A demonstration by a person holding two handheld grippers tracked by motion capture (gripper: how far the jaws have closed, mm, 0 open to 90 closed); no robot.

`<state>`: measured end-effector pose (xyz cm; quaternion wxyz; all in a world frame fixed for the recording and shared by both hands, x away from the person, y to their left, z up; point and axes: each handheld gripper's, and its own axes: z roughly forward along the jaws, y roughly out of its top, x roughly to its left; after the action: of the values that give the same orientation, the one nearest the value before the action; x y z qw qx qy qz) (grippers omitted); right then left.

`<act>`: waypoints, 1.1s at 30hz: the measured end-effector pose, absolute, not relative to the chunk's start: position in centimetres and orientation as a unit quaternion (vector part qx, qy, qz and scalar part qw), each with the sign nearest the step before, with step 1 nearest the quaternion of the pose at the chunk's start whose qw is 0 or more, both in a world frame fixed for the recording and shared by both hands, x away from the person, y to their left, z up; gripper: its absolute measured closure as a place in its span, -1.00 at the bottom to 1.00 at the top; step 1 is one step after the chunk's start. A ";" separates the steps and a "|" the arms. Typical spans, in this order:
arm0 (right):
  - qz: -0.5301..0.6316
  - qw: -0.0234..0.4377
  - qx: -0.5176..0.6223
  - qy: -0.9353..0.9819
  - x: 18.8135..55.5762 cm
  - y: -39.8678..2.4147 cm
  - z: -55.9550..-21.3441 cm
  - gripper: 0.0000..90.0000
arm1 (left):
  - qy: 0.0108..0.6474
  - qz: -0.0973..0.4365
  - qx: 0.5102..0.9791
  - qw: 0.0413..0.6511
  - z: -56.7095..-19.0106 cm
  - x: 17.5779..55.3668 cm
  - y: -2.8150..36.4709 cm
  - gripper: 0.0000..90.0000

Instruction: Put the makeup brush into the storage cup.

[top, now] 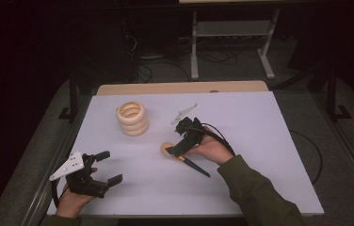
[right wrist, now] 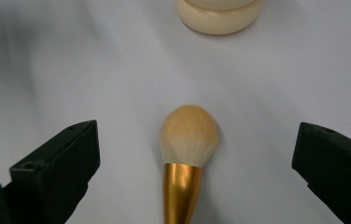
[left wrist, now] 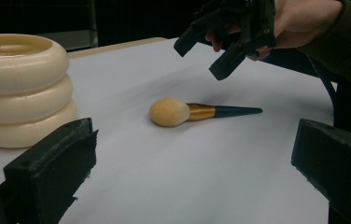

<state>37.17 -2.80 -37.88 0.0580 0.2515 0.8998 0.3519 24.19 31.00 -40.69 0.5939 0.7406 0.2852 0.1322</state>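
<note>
A makeup brush (top: 184, 159) lies flat on the white table (top: 260, 141), near the middle. Its rounded head of pale tan bristles (right wrist: 188, 135) is fluffy and egg-shaped, joined to a shiny gold ferrule (right wrist: 181, 191) that narrows into a slim dark handle (left wrist: 239, 111) tapering to a point. The head points toward a cream holder (top: 132, 118), a stack of three ring-shaped tiers standing upright with an open top, toward the far left of the table. The brush lies near the holder but apart from it, on its near right side, handle end farthest from it.
</note>
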 end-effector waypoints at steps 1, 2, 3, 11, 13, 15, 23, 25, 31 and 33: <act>0.352 0.054 0.252 0.900 37.2 -2.7 -37.9 -1.00 | 0.286 0.132 0.740 0.595 -40.7 24.2 31.0 -1.00; 0.347 0.056 0.251 0.902 37.2 -2.6 -38.0 -1.00 | 0.286 0.132 0.740 0.594 -40.7 24.2 31.0 -1.00; 0.344 0.053 0.252 0.903 37.2 -2.6 -38.0 -1.00 | 0.286 0.132 0.740 0.594 -40.7 24.2 31.0 -1.00; 0.319 0.042 0.245 0.915 37.5 -2.1 -38.6 -1.00 | 0.286 0.132 0.740 0.595 -40.7 24.2 31.0 -1.00; 0.311 0.040 0.243 0.918 37.6 -2.0 -38.7 -1.00 | 0.285 0.132 0.740 0.595 -40.7 24.2 31.0 -1.00; 0.307 0.035 0.244 0.919 37.6 -1.8 -38.8 -1.00 | 0.285 0.132 0.740 0.595 -40.7 24.2 31.0 -1.00; 0.289 0.031 0.237 0.927 37.7 -1.3 -39.1 -0.89 | 0.285 0.132 0.740 0.595 -40.7 24.2 31.0 -1.00; 0.282 0.026 0.241 0.928 37.7 -1.1 -39.1 -0.87 | 0.285 0.132 0.740 0.595 -40.7 24.2 31.0 -1.00; 0.266 0.015 0.245 0.932 37.8 -0.7 -39.3 -0.81 | 0.285 0.132 0.740 0.595 -40.7 24.2 31.0 -1.00; 0.259 0.011 0.246 0.934 37.8 -0.7 -39.5 -0.78 | 0.285 0.132 0.740 0.595 -40.7 24.2 31.0 -1.00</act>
<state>37.82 -0.66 -39.48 0.0108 0.2457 0.9340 0.2593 24.16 31.00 -40.67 0.5950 0.7398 0.2851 0.1318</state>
